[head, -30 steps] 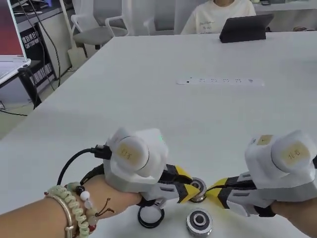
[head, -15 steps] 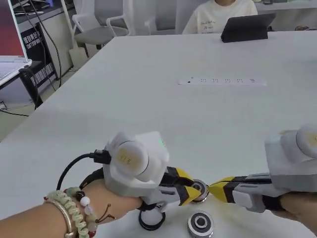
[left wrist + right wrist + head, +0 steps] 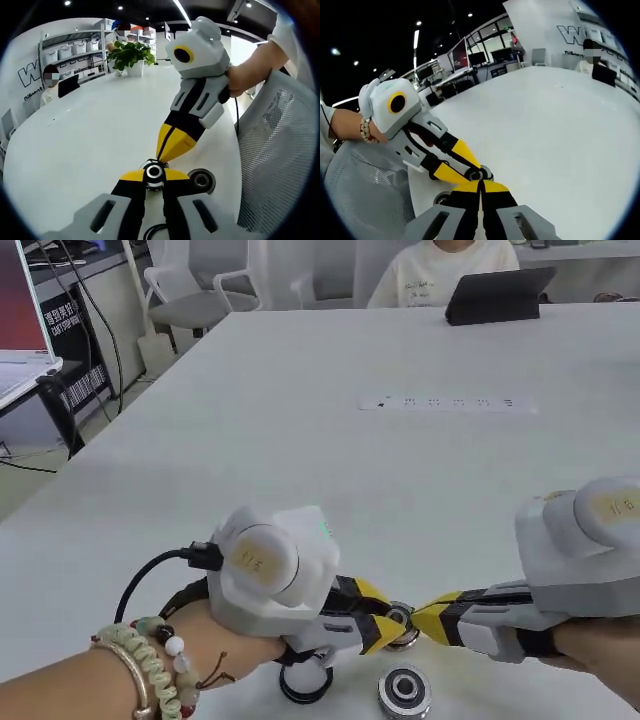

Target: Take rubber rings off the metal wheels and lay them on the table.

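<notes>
Nearest to us, a loose rubber ring [image 3: 285, 686] lay flat on the table [image 3: 300, 460] just under the left gripper [image 3: 386, 626], and a second wheel [image 3: 404, 692] sat beside it on its side, dark at its outer edge, though we could not tell whether that was rubber. Just beyond them the left gripper had its jaws clamped on a wheel [image 3: 154, 171], holding it low over the table near its front edge. The right gripper [image 3: 163, 154] met it from the opposite side with its yellow tips pinched together against the wheel's rim. Whether they had rubber between them we could not tell. We judged the wheel hard, smooth and heavy for its size, so it would slip or twist in a light hold. A firm grip across its sides, as the left jaws had it, looked the safest way to hold it. The ring we judged soft, light and stretchy, seated snugly on the metal. The place to take it was at its outer edge, pinching a little of the rubber and peeling it sideways off the rim. A careless pull could snap it back or drag the wheel free. Farther across the table lay a white power strip [image 3: 445, 403], and at the far edge a dark tablet [image 3: 497, 295] stood before a seated person [image 3: 455, 270].
</notes>
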Motion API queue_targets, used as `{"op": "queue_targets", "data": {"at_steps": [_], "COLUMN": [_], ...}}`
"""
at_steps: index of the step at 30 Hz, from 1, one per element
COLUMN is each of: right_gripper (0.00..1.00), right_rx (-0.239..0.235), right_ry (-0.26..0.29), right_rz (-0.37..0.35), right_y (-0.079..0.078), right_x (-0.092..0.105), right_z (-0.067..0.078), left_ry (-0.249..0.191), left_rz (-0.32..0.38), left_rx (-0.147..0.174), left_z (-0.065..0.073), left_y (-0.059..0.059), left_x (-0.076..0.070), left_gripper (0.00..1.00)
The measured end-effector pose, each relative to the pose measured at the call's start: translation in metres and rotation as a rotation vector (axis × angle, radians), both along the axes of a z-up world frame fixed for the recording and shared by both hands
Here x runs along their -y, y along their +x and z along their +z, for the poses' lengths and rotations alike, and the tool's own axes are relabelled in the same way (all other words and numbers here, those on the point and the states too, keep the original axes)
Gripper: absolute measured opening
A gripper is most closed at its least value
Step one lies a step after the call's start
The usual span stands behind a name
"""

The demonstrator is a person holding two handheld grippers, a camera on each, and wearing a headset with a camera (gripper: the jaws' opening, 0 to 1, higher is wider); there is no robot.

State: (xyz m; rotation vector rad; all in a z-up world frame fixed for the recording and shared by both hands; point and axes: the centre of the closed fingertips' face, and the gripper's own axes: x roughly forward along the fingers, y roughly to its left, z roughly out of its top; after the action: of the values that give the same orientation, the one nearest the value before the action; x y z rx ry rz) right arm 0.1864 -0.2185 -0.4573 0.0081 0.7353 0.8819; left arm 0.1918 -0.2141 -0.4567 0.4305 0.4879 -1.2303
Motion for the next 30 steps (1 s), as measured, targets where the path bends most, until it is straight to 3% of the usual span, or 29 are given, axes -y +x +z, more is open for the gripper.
{"op": "queue_targets", "data": {"at_steps": [6,8,9,10,11,14,19,20,21,25,27,29,30], "right_gripper": [0.0,0.0,0.0,0.0,0.0,0.0,0.0,0.0,0.0,0.0,0.0,0.0,0.0], "right_rx": [0.009,0.021,0.034,0.104,0.113,0.054,0.049,0.034,-0.012,-0.056,-0.035,-0.032,-0.031], "right_ry": [0.022,0.138,0.122,-0.023,-0.05,-0.008,-0.039,-0.044,-0.051,-0.018,-0.032,-0.037,-0.033], "right_rz": [0.033,0.092,0.07,0.109,0.122,0.082,0.067,0.067,0.068,0.023,0.034,0.039,0.039], "right_y": [-0.002,-0.009,-0.004,0.0,-0.001,0.001,0.001,0.001,-0.003,-0.002,-0.002,-0.003,-0.003], "right_x": [-0.008,-0.028,-0.027,-0.017,-0.017,-0.017,-0.009,-0.007,-0.005,0.0,0.0,-0.001,0.0], "right_z": [0.005,0.024,0.025,0.015,0.012,0.012,0.008,0.005,-0.001,-0.003,-0.002,-0.001,0.001], "left_ry": [0.001,0.0,-0.001,-0.003,-0.003,-0.004,-0.019,-0.017,-0.014,0.052,0.087,0.09,0.096], "left_rz": [-0.003,-0.002,-0.002,-0.001,-0.001,0.005,0.015,0.014,0.013,-0.011,-0.024,-0.067,-0.083], "left_rx": [0.0,0.0,0.003,-0.001,0.0,-0.007,-0.027,-0.032,-0.034,-0.045,-0.048,-0.031,-0.038], "left_z": [0.0,0.0,0.0,0.0,0.001,0.001,0.001,0.001,0.001,0.001,0.002,0.006,0.007], "left_y": [0.0,0.0,0.0,0.0,-0.001,-0.001,-0.001,-0.001,-0.001,-0.005,-0.006,-0.009,-0.011], "left_x": [0.0,0.0,0.0,0.0,-0.001,-0.001,-0.002,-0.001,-0.001,-0.003,-0.006,-0.008,-0.009], "left_gripper": [0.07,0.07,0.07,0.07,0.07,0.07,0.07,0.07,0.07,0.08,0.08,0.07,0.09]}}
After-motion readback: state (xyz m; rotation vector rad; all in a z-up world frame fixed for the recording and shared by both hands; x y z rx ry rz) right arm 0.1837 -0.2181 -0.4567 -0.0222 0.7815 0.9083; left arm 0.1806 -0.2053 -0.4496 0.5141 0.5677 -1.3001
